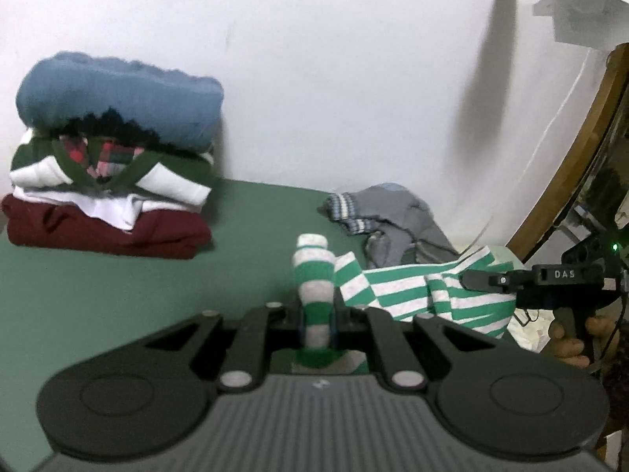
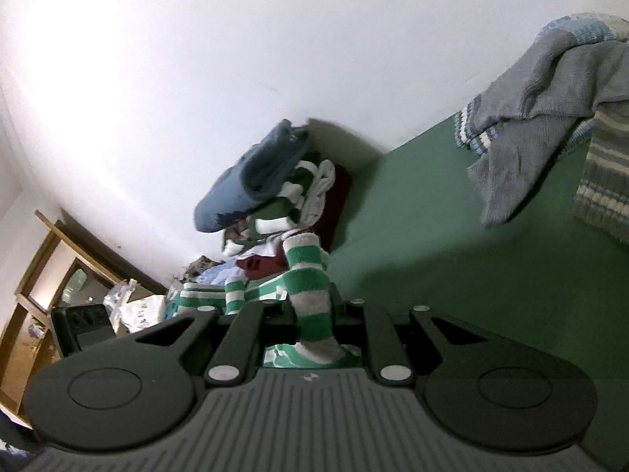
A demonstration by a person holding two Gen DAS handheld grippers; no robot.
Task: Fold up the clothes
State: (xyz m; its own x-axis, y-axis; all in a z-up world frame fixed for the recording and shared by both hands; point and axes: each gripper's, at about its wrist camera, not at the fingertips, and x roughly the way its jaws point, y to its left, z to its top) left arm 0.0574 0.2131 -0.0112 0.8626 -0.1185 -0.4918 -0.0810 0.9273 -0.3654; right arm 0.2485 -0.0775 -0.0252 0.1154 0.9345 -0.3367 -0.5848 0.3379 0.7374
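We hold a green and white striped garment up between our two claws. The left claw is nearly closed, pinching a bunched end of the stripes that pokes up past its fingertips. The right claw is nearly closed too, squeezing another bunched end the same way. In the left view the cloth runs sideways, from our left claw across to the right claw at the right edge, and it sags a little in the middle.

Below is a green table with lots of bare room in the middle. At its far left, by the white wall, sits a stack of folded clothes with a blue one on top and a dark red one at the bottom. A loose grey sweater lies near the far right edge.

Only the right view shows a wooden cabinet past the table's left end, though it is blurry.
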